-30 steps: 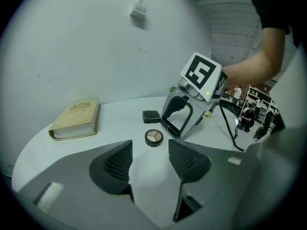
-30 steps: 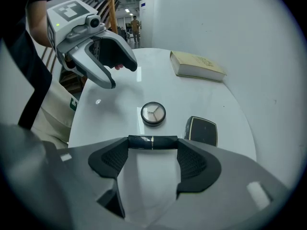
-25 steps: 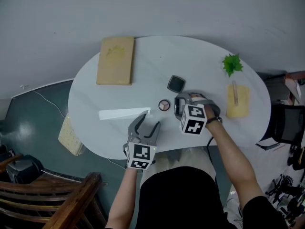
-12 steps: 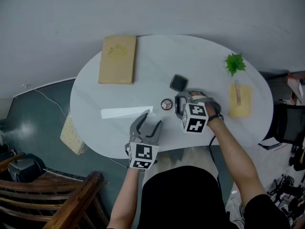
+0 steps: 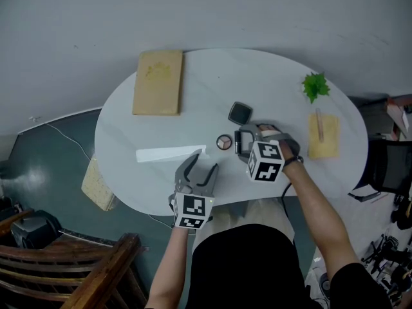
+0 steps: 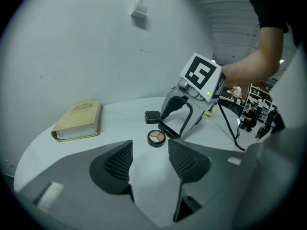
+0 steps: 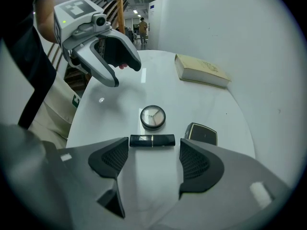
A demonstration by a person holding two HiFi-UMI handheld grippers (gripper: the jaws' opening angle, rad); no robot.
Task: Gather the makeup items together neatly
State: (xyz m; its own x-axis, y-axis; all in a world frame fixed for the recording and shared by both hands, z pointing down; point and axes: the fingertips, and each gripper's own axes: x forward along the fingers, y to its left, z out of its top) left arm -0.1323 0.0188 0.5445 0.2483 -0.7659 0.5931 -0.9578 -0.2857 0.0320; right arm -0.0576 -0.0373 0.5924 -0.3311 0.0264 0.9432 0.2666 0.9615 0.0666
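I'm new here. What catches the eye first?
Two hand-held grippers with checkered marker cubes, the left gripper and the right gripper, reach with jaws apart over a white oval table. Near them lie a round eyeshadow compact, a black tube and a square black compact; a tan book lies farther back.

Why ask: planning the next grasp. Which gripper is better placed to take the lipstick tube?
Right gripper: open, the lipstick tube lies at its jaw tips. The left gripper, also open, sits farther back.
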